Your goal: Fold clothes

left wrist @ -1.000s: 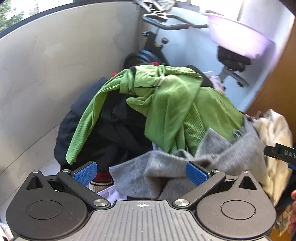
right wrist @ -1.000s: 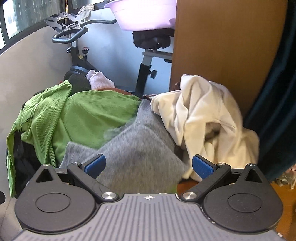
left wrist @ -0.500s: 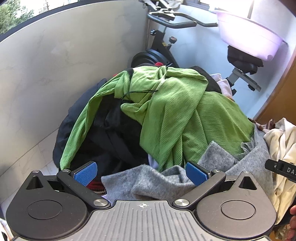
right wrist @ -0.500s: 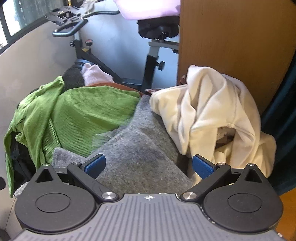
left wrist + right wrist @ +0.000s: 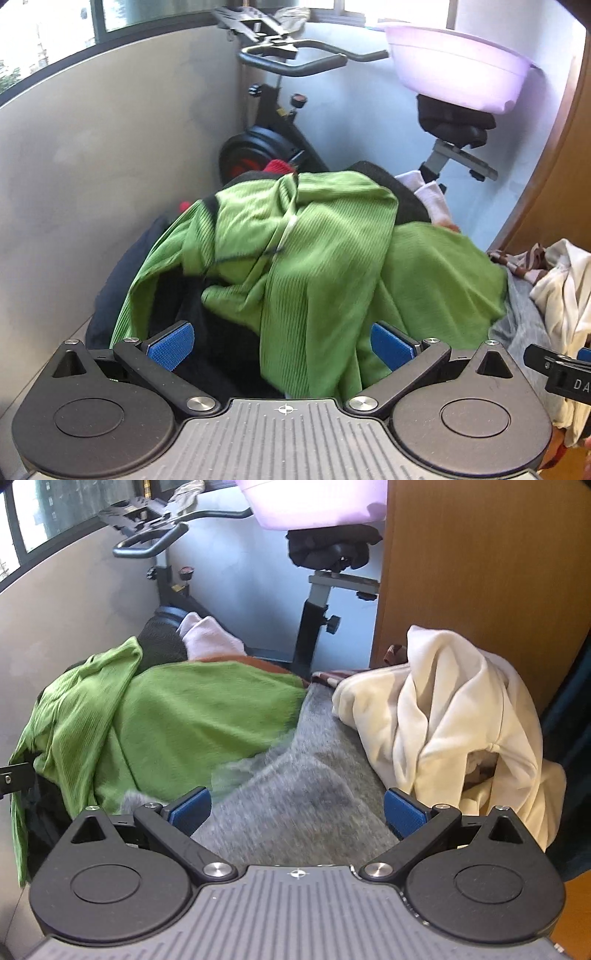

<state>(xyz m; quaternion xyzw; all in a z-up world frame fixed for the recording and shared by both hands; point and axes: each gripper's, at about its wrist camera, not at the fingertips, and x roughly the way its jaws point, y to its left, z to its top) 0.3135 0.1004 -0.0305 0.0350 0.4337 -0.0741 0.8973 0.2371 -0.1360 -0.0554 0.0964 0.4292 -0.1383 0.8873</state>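
Left wrist view: left gripper (image 5: 282, 343) spread wide, blue pads (image 5: 170, 344) apart, poised just above a heap of unfolded clothes, a hanging fold of green ribbed garment (image 5: 314, 258) between the fingers but not pinched. Beneath the green, dark clothing (image 5: 218, 354); to the right, grey knit (image 5: 524, 314) and cream garment (image 5: 565, 291). Behind the heap, an exercise bike (image 5: 280, 122) against a grey wall, a lilac basin (image 5: 458, 70) over its saddle. At the right edge, part of the right gripper (image 5: 561, 367). Right wrist view: right gripper (image 5: 297, 812) likewise open, nothing held, hovering close over the grey knit (image 5: 295, 805), which fills the gap between the fingers. Green ribbed garment (image 5: 177, 723) to the left of the grey, overlapping its edge; cream garment (image 5: 450, 716) bunched to the right, beside a wooden panel (image 5: 480, 572). Pale pink cloth (image 5: 207, 635) near the bike (image 5: 314, 616) behind the pile. Some motion blur on the green and grey fabrics.
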